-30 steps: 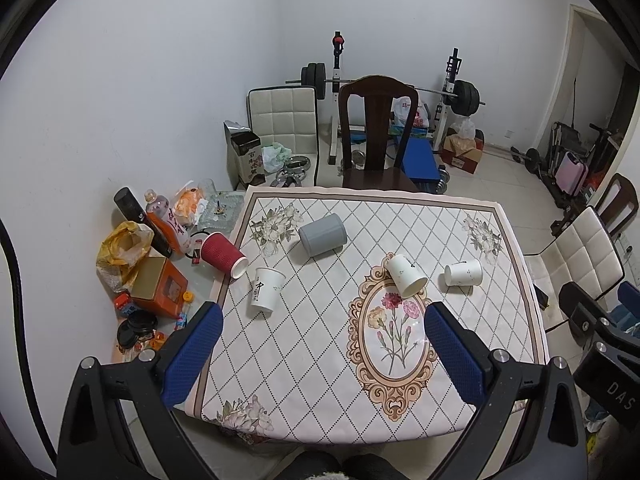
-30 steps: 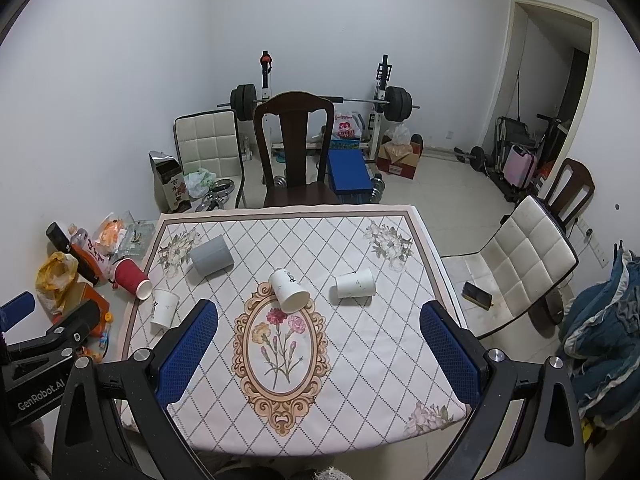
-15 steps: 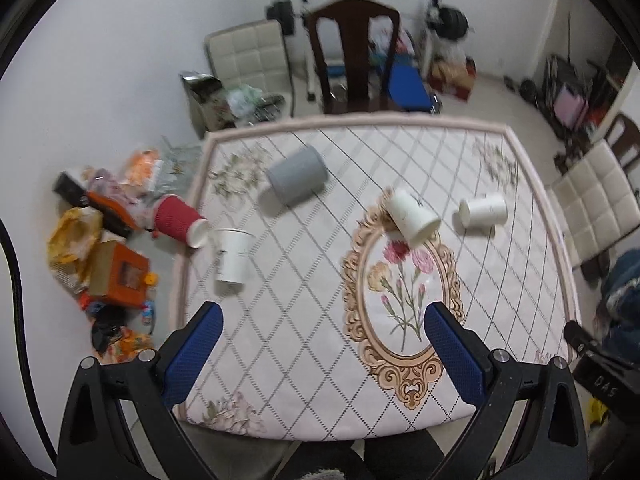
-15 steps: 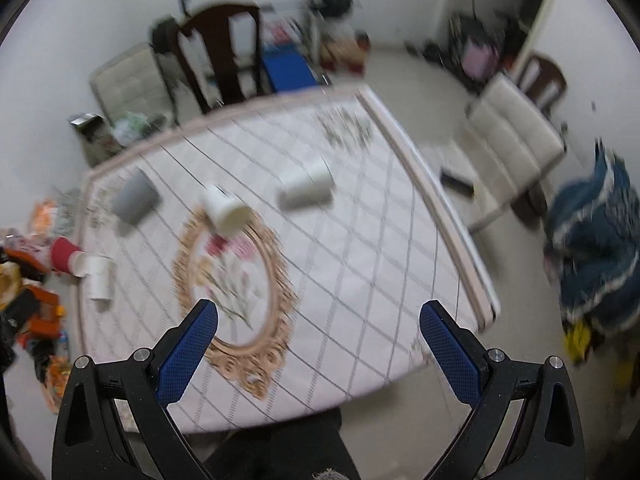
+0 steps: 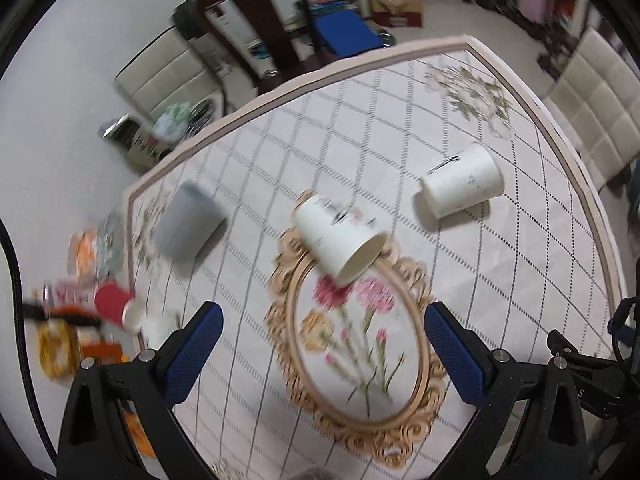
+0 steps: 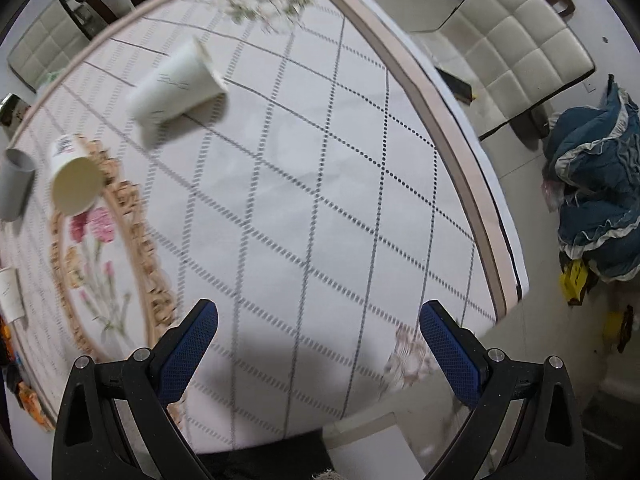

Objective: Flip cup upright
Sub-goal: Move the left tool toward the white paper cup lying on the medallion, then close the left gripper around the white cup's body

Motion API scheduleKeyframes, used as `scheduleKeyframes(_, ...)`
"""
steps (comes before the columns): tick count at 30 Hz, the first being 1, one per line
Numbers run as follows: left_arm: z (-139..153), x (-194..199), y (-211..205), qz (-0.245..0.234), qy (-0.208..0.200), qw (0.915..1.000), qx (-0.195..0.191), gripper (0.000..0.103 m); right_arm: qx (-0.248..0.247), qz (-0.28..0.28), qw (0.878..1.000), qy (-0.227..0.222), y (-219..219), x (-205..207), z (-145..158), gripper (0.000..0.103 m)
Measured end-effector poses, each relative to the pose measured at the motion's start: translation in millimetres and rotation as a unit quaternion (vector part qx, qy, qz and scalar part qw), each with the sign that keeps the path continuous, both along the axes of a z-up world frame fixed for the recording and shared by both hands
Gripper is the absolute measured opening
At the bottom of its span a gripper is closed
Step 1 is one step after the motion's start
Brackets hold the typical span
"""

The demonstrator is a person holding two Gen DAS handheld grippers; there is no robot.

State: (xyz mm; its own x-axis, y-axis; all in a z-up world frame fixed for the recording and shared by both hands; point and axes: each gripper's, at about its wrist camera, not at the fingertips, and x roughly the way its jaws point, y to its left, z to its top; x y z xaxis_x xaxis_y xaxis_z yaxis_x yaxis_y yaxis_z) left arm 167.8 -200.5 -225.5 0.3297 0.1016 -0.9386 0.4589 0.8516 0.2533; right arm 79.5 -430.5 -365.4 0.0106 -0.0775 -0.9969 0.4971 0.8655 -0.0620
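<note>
Several cups lie on their sides on the patterned tablecloth [image 5: 460, 280]. A white paper cup [image 5: 340, 240] lies at the top of the oval flower frame, mouth toward me; it also shows in the right wrist view [image 6: 76, 184]. A second white cup [image 5: 460, 192] lies to its right, also seen in the right wrist view [image 6: 176, 88]. A grey cup [image 5: 188, 224] lies at the left. A red cup [image 5: 114, 304] lies at the left table edge. My left gripper [image 5: 320, 344] is open above the flower frame. My right gripper [image 6: 316, 340] is open above the table's near right part.
A dark wooden chair [image 5: 256, 24] stands at the far side. A padded white chair [image 6: 516, 48] stands right of the table, with a blue garment [image 6: 596, 192] on the floor. Bags and bottles [image 5: 60, 332] clutter the floor at left. A small white cup [image 6: 10, 296] stands at the left edge.
Both grippers have moved down and forward toward the table and tilted; the cups appear larger. The right view swung right. No cup has moved. Both grippers stay open.
</note>
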Motion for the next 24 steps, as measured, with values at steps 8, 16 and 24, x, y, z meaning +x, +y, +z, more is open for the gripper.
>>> scheduleKeyframes(8,-42.5,25.1,-75.8,-0.131,0.004,0.9896,0.059,0.102,-0.001,0.001,1.0,0.017,-48.6,38.6,-35.7,0.102)
scheduleKeyframes(16,-91.0,40.5,-128.3,-0.241,0.023,0.963,0.118,0.082,-0.007,-0.003,1.0,0.03,-84.8,70.4,-58.4,0.102)
scheduleKeyframes(24,-123.2,39.1,-163.5,-0.312,0.035,0.9386,0.143,0.082,0.0,-0.011,0.999,0.043,-107.3,77.8,-75.6,0.102)
